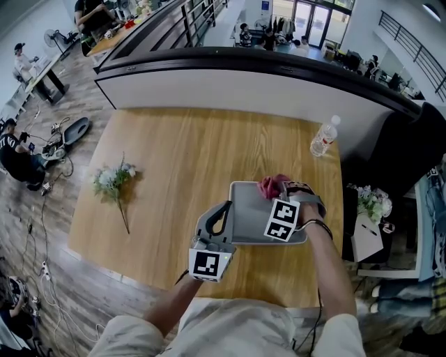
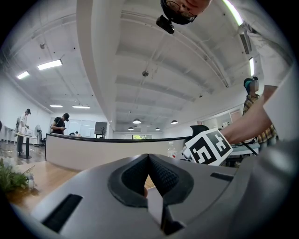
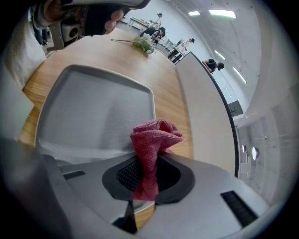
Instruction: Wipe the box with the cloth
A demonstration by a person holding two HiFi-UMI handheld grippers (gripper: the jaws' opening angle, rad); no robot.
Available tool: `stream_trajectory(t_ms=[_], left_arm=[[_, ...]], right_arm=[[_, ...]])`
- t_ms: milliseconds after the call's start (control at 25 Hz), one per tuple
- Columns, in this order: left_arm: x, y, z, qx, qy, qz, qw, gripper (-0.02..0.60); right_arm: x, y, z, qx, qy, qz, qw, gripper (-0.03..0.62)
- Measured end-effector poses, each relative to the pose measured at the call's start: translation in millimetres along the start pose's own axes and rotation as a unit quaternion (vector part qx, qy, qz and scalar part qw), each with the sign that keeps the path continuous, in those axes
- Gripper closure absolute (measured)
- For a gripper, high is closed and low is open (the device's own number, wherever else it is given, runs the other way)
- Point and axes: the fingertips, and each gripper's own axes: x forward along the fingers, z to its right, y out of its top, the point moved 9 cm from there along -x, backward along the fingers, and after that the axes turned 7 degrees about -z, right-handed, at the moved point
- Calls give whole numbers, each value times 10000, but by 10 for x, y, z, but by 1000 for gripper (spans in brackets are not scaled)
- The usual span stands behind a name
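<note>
Grey box (image 1: 249,213), left hand-held gripper (image 2: 149,163) clamped on its rim, right hand-held gripper (image 3: 145,175) pinching pink cloth (image 3: 155,135).

The light is bright and even. It comes from ceiling strips (image 2: 49,64), which burn out white in the left gripper view, and from glazed doors (image 1: 306,17) glaring at the top of the head view. Shadows on the worktop (image 1: 174,167) are soft and short. Every view bends straight lines near its edges, and both gripper views have black corners. The left claw (image 2: 148,161), close to the lens, looks soft. The cloth (image 3: 152,140) in the right claw (image 3: 145,175) is sharp, and the box (image 3: 93,107) carries a pale sheen.
</note>
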Motion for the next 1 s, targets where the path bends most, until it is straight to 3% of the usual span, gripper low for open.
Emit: stream_trajectory(t_ms=[520,760,1000], left_arm=[[1,11,51,-45,-39,5,10000,569],[6,-21,47,109,-96,-23,9999,569],[26,14,94,-3,-129,-11,9999,569]], right_arm=[[-123,-119,-138,155,174,6,9997,534],[-188,-246,-249,458,172,351,9982,533],[-275,-198,-353,54,-63,322,9994,526]])
